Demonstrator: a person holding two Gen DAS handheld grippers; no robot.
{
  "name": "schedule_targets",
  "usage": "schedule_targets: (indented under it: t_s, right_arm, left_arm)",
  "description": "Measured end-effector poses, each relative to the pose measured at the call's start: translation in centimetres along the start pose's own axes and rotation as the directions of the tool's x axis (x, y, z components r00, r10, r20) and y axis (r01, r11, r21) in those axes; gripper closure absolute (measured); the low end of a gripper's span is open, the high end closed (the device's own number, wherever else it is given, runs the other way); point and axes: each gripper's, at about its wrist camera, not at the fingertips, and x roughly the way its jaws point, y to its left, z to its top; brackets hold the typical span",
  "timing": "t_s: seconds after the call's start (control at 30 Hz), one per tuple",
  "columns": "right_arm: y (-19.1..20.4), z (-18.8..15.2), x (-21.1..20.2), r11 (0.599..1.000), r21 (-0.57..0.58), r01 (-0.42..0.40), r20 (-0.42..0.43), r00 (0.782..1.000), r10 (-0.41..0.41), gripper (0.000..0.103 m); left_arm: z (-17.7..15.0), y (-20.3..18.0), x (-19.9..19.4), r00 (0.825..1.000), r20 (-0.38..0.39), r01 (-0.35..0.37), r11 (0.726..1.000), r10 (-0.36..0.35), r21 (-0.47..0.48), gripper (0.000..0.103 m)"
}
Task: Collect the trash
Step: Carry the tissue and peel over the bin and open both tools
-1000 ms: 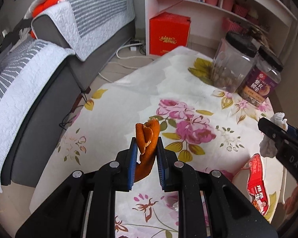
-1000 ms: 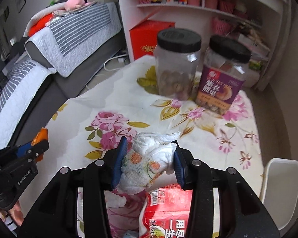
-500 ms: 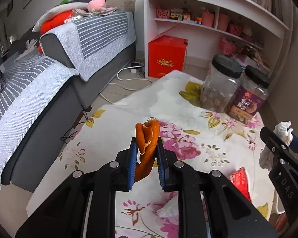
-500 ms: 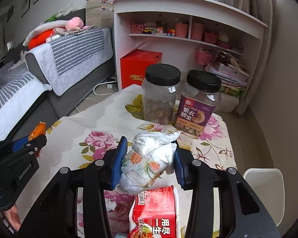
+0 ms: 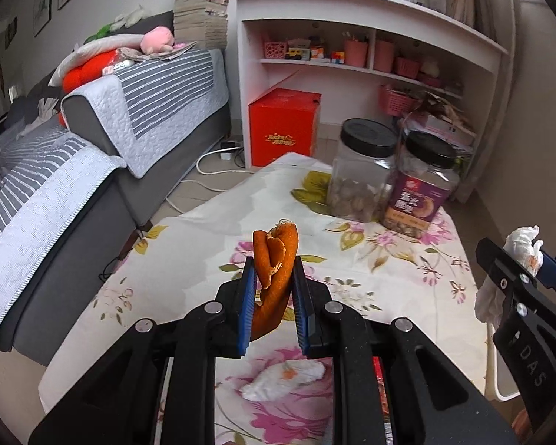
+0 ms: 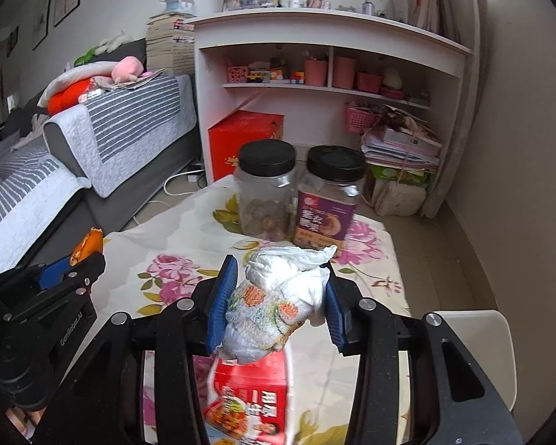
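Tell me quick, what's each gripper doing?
Left gripper: shut on the orange peel.
Right gripper: shut on the crumpled tissue.

Home living room: grey sofa (image 5: 92,170) with striped covers, white shelf unit (image 6: 333,70) of knick-knacks, floral-clothed table (image 5: 211,259) with snack jars (image 6: 267,189).

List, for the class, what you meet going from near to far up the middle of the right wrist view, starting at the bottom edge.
Red snack packet → crumpled tissue held in the right tongs → labelled jar → white shelf unit.
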Motion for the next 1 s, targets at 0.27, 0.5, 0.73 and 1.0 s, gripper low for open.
schedule_targets:
  t_s: [0.27, 0.5, 0.73, 1.0]
  right_arm:
    - [-3.1, -0.3, -1.2, 0.999, 0.038, 0.034, 0.0, 0.999, -0.034, 0.062]
    - [-5.5, -0.7, -2.0, 0.996, 0.069, 0.061, 0.0, 0.998, -0.062, 0.061]
    - [-9.0, -1.3, -3.0, 0.989, 0.112, 0.095, -0.009, 0.995, -0.095, 0.061]
    - [-13.5, -2.1, -4.0, 0.972, 0.187, 0.14, -0.029, 0.99, -0.137, 0.06]
  left_arm:
    - [-0.3, -3.5, -0.8, 0.999, 0.0, 0.051, 0.999, -0.051, -0.004, 0.084]
    - [-0.4, -6.4, -1.2, 0.996, -0.007, 0.085, 0.996, -0.085, 0.008, 0.084]
    - [-0.5, -9.4, -1.6, 0.993, -0.015, 0.114, 0.993, -0.114, 0.035, 0.084]
    - [-0.9, -13.5, -2.4, 0.988, -0.022, 0.153, 0.985, -0.152, 0.08, 0.084]
